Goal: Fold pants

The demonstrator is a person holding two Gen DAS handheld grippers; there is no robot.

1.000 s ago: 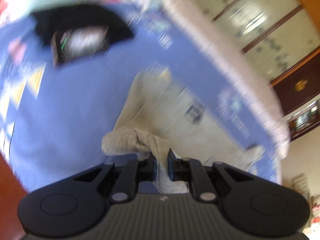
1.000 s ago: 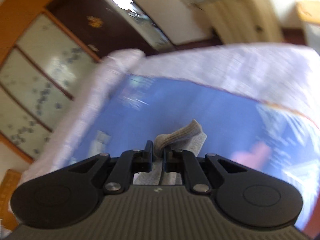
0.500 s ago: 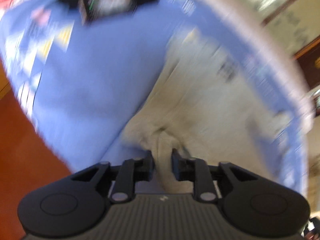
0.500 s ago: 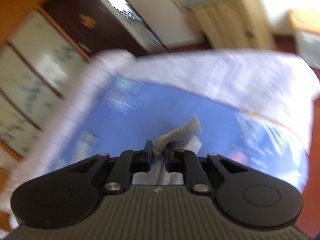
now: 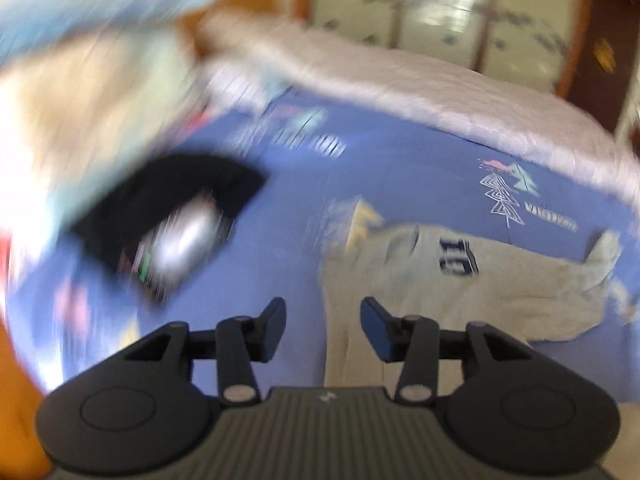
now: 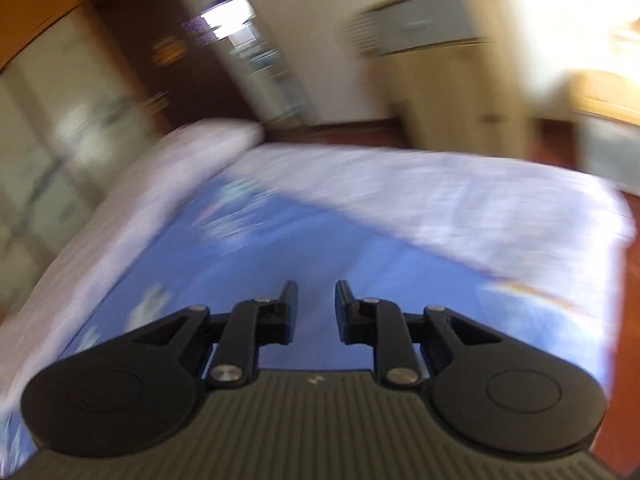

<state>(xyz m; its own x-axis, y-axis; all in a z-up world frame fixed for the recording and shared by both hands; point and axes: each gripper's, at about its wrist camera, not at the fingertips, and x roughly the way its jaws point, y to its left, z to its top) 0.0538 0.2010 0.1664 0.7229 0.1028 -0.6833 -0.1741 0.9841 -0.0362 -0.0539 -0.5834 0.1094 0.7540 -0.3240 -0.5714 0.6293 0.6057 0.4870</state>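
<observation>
Left gripper (image 5: 322, 322) fingers spread wide, empty; grey cotton pants (image 5: 460, 292) just ahead-right on blue bed. Right gripper (image 6: 316, 306) fingers parted, empty.

Home bedroom. Bed (image 6: 400, 208) with blue printed sheet (image 5: 400, 168) and pale quilt (image 5: 440, 92); wardrobe with glazed sliding doors (image 5: 440, 4) behind; wood floor (image 6: 628, 340); curtain (image 6: 440, 92) at far wall.

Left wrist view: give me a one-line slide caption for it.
Open left gripper above grey pants lying released on the blue bedsheet, beside a dark garment.
</observation>
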